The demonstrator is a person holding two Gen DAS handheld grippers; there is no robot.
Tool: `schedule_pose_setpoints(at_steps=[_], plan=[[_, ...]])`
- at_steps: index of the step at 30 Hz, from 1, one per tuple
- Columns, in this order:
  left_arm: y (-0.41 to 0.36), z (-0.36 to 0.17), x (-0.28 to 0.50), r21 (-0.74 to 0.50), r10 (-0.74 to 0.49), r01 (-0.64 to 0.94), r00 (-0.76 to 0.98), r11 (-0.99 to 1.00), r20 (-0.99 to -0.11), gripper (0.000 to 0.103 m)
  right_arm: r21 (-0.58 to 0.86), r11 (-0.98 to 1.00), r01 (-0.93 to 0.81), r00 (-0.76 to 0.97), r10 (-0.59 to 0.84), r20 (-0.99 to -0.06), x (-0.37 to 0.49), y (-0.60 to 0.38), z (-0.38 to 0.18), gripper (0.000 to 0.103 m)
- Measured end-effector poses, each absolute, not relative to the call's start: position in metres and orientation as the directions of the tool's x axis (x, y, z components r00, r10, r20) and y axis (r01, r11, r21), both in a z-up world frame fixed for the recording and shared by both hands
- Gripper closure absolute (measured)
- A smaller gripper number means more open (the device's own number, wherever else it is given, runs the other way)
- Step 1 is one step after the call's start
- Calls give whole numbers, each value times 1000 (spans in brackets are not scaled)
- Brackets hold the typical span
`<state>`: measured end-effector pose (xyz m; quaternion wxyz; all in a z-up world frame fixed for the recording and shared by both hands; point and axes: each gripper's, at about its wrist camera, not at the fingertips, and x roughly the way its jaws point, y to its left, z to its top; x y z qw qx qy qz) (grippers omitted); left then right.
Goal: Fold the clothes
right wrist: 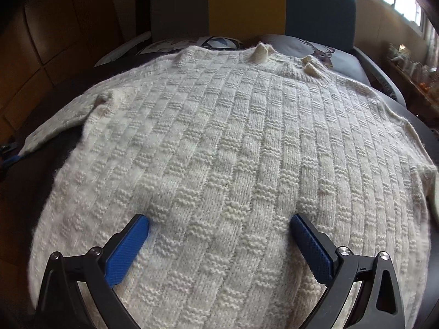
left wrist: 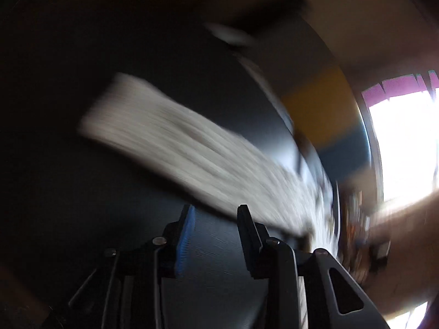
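- A cream knitted sweater lies spread flat, seemingly on a dark bench, its neckline at the far end near a chair back with yellow and teal panels.
- In the right wrist view, the right tongs stand wide open with both blue pads resting on or just above the lower body of the knit; nothing is held between them.
- The left wrist view is badly smeared by motion. The left tongs show a clear gap between the jaws and grip nothing; a pale blurred strip, probably a sleeve, lies ahead of them on the dark surface.
- In the right view, that sleeve trails off the sweater's left side, and something dark and blue sits at its cuff; whether it touches the cuff cannot be told.
- The knit looks thick, soft and fairly heavy for a garment. It should drape and sag when lifted, and stretch if pulled by one point.
- The basket-weave texture looks grippy, so slipping seems unlikely, but loose stitches could snag on the ribbed pads.
- Small toggle-like knots near the collar are best avoided.
- Good holds would be the hem corners, shoulder seams and sleeve cuff, pinching a full thickness of fabric rather than a few strands.
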<state>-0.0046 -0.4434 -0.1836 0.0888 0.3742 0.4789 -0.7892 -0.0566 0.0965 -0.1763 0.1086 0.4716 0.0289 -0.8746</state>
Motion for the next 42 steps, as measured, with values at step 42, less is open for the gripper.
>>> schedule_pose_setpoints(at_steps=[42], plan=[[-478,-137,-45,-502,-80,639,-660,-583,-747,84,125,-947,297,-531,-272,-802,-192,-25,-131,0]])
